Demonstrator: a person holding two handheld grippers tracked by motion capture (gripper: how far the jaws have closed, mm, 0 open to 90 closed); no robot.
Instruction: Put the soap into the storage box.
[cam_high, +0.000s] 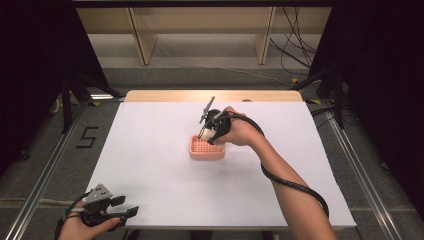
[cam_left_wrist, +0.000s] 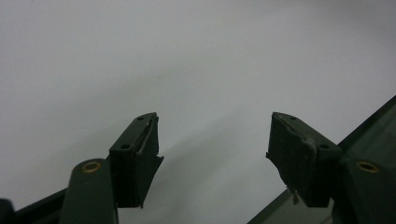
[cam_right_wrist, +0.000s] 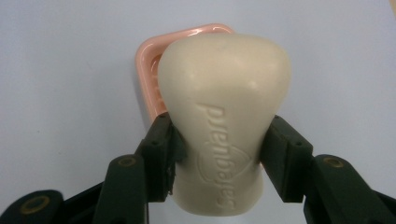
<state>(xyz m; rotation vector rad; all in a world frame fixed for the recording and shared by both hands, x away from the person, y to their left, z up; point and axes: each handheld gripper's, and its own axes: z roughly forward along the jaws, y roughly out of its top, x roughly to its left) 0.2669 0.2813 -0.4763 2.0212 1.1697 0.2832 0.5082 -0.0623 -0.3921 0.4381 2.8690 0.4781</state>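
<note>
A cream bar of soap (cam_right_wrist: 224, 116) with raised lettering is clamped at its narrow waist between the two black jaws of my right gripper (cam_right_wrist: 218, 154). Behind and below it lies a pink soap dish (cam_right_wrist: 152, 70) with a ribbed floor. From above, the right gripper (cam_high: 209, 131) hangs over the back edge of the pink dish (cam_high: 206, 149) near the table's middle, the pale soap (cam_high: 201, 132) just showing beneath it. My left gripper (cam_high: 122, 206) rests at the front left corner of the table, open, and its jaws (cam_left_wrist: 212, 154) have only white surface between them.
A white sheet (cam_high: 150, 165) covers the table top, with a wooden strip (cam_high: 165, 96) along the far edge. The right gripper's black cable (cam_high: 295, 185) trails along the forearm. Dark curtains, metal rails and floor cables surround the table.
</note>
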